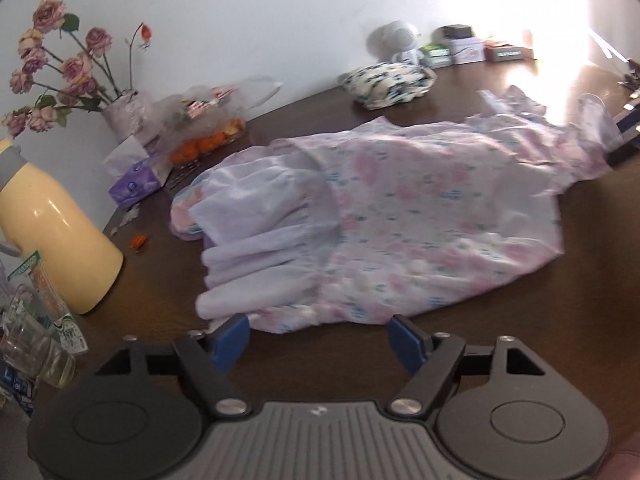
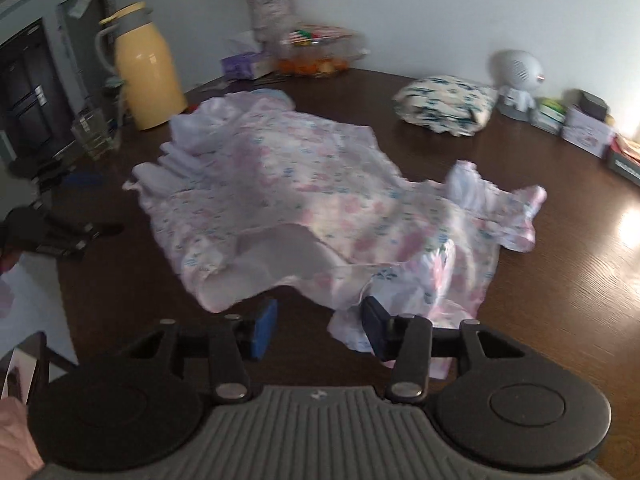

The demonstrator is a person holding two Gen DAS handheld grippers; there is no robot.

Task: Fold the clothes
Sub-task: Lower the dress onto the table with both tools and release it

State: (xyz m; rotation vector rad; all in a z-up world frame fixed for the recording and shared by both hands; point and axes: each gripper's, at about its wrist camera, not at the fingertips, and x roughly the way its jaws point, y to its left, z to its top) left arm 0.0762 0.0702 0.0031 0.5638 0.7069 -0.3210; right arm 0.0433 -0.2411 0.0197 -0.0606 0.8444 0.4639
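A pink floral garment [image 1: 400, 216] with a pale lilac lining lies spread and partly folded over on the dark wooden table [image 1: 600, 264]. My left gripper [image 1: 320, 340] is open and empty, just short of the garment's near hem. In the right wrist view the garment [image 2: 304, 192] lies rumpled across the table [image 2: 568, 300]. My right gripper [image 2: 318, 330] is open at the garment's near edge, with a fold of cloth lying by its right finger but not clamped. The left gripper [image 2: 60, 236] shows dimly at the far left.
A folded white floral garment [image 1: 390, 80] [image 2: 444, 104] lies at the back. A yellow thermos [image 1: 48, 232] [image 2: 146, 68], a glass [image 1: 32, 344], a flower vase [image 1: 126, 116], a tissue box [image 1: 134, 172], a fruit bag [image 1: 208, 128], a white fan [image 2: 516, 80] and boxes [image 2: 588, 128] line the table edges.
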